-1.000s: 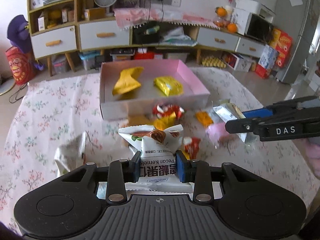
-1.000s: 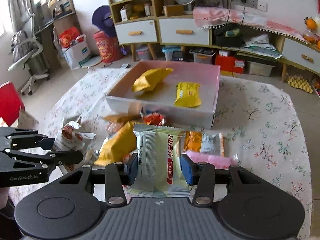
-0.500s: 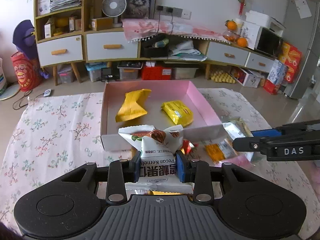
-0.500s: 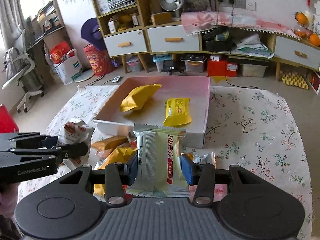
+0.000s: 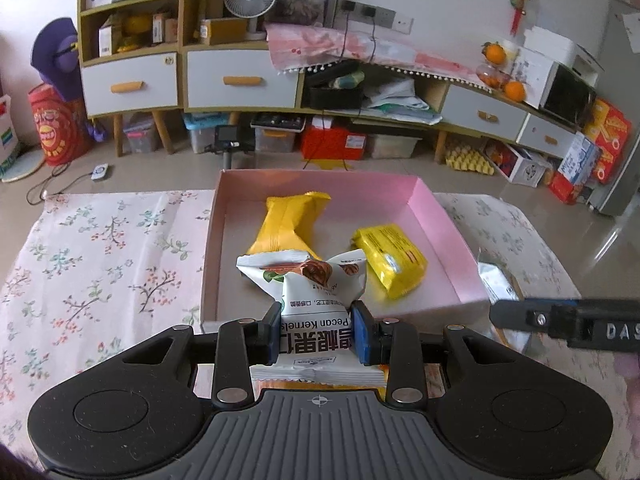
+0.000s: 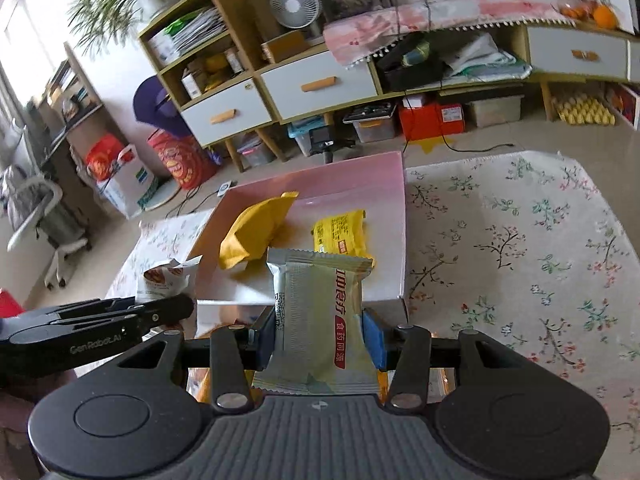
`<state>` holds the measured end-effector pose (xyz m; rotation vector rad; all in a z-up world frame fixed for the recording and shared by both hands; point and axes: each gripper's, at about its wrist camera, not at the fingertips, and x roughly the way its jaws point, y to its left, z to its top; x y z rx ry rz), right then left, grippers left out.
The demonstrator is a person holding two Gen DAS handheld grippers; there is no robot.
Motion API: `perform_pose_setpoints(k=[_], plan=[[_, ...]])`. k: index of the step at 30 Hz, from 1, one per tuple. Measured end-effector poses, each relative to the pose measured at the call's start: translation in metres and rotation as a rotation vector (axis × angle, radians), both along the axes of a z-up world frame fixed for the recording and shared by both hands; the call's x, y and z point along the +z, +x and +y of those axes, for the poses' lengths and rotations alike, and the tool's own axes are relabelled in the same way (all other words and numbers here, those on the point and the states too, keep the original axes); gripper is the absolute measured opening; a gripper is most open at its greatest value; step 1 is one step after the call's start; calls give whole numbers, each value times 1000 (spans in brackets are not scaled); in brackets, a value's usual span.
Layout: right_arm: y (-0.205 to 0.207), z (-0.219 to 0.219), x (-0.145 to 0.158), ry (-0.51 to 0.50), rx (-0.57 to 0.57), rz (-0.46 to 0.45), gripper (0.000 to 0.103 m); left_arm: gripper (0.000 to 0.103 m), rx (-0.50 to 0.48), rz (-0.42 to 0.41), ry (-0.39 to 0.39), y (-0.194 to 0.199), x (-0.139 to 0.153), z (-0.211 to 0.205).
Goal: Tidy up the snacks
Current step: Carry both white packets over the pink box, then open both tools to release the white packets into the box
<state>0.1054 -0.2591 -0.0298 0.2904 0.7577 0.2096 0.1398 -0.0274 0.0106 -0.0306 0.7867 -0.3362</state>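
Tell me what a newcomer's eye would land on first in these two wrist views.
First, the two held snacks: the left gripper clamps a white pecan-kernel packet and the right gripper a pale green-and-yellow packet, each at the near wall of the pink box. Next, the orange-yellow bag and the yellow packet lying inside that box on the floral tablecloth.

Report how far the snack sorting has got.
Done: an orange packet and a yellow packet lie in the pink box. In hand: left tool grips the pecan packet; right tool grips a pale green packet. Left: loose packets outside the box.
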Motion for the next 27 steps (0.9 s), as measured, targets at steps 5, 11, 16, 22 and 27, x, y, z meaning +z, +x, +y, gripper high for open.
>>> perform_pose_setpoints(k=[5,11,16,22,27], plan=[[10,-3,-3,40,-26,-14,29,32,2,18,-31,22,-4,-4],[22,-10,-10,110,-70,-20,29,32,-6,37,-37,47,-15,-20],[27,-10,-15,114,-99,-30,29,32,-2,67,-21,62,-25,-31],[36,-7,-21,85,-122,-36,30,33,-7,60,-6,71,-32,-34],[36,-8,-24,94,-123,-42,42,36,-19,66,-21,74,-37,-31]])
